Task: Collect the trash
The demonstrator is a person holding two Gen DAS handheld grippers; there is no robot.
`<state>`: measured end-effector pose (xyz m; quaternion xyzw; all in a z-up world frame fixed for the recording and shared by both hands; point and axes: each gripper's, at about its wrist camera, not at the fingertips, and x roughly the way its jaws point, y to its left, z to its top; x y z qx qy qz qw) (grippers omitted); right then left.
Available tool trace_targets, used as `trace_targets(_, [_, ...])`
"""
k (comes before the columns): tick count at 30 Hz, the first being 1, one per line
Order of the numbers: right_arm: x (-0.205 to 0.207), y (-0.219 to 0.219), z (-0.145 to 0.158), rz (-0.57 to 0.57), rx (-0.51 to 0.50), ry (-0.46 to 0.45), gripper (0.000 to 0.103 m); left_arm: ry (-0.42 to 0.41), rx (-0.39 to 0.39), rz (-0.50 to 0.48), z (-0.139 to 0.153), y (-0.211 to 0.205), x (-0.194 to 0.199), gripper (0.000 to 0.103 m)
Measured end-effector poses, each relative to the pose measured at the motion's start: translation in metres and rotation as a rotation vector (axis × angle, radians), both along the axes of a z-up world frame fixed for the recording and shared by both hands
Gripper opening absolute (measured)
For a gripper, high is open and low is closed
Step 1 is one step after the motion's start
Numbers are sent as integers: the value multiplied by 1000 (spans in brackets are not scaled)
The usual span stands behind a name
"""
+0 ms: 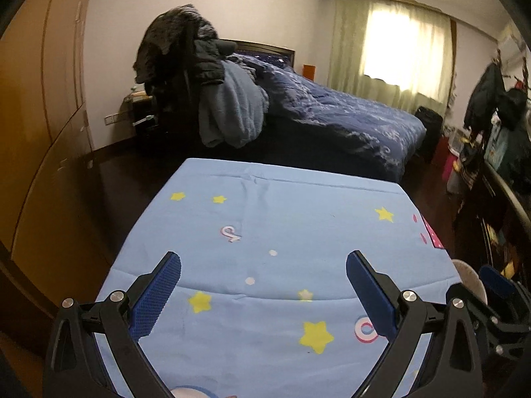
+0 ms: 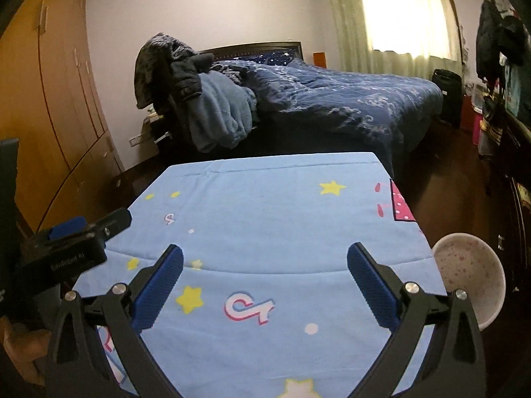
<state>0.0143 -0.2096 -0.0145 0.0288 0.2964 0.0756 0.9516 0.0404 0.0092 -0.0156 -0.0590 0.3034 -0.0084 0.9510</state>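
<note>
Both tools hang wide open over the surface and hold nothing. On the left tool (image 1: 264,273) the blue pads stand far apart, and the right tool (image 2: 265,265) looks the same. Under them lies a light blue cloth (image 2: 265,205) with yellow stars. No trash shows on it. Just past the right edge sits a white bin (image 2: 471,278) with pink dots, down low by the floor. If trash is inside, it is too hard to see. Scraps would likely be light and soft, so pinch one gently in its middle. Farther back stands a bed (image 1: 348,112).
</note>
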Motion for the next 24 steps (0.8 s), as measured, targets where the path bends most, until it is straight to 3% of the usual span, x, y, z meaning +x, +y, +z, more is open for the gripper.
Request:
trace_targets(7, [-1, 7, 0, 21, -13, 7, 99, -25, 35, 46, 4, 9, -6, 99])
trace_targets(24, [-3, -5, -9, 10, -15, 35, 99, -35, 17, -11, 7, -3, -4, 99])
